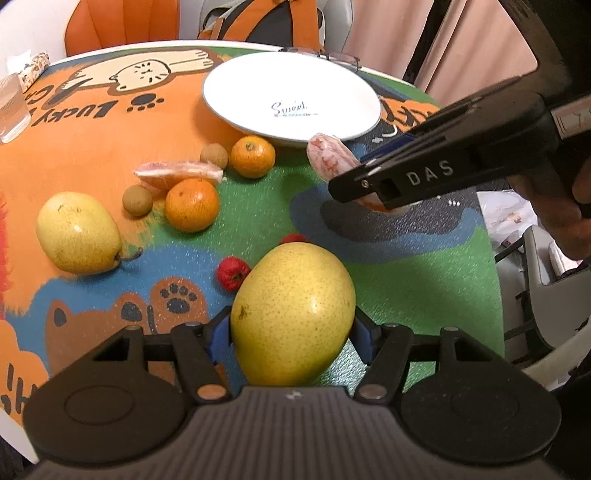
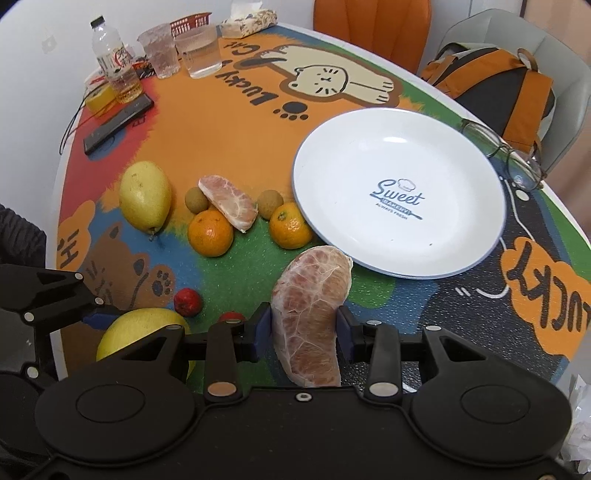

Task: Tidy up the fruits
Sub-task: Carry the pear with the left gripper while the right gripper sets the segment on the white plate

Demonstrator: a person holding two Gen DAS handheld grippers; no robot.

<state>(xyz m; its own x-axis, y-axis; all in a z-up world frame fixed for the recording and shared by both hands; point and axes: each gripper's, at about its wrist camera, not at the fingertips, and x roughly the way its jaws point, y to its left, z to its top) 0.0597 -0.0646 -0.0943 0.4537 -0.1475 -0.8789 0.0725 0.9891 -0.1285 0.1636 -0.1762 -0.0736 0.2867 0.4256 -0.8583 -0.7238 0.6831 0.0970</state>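
My left gripper (image 1: 291, 332) is shut on a yellow pear (image 1: 291, 314), held just above the table; the pear also shows in the right wrist view (image 2: 140, 328). My right gripper (image 2: 304, 328) is shut on a pink pomelo segment (image 2: 314, 310), near the rim of the empty white plate (image 2: 369, 147); it also shows in the left wrist view (image 1: 332, 158). On the table lie a second yellow pear (image 2: 144, 195), another pomelo segment (image 2: 229, 203), two oranges (image 2: 210, 232) (image 2: 290, 227), two longans (image 2: 195, 199) (image 2: 269, 203) and two small red fruits (image 2: 187, 302) (image 2: 231, 316).
At the far left of the table stand a bottle (image 2: 114, 62), two plastic cups (image 2: 160, 50) (image 2: 199, 50), a phone (image 2: 118, 123) and a tissue pack (image 2: 249, 22). Glasses (image 2: 506, 151) lie beside the plate. Chairs and an orange backpack (image 2: 491, 96) stand behind the table.
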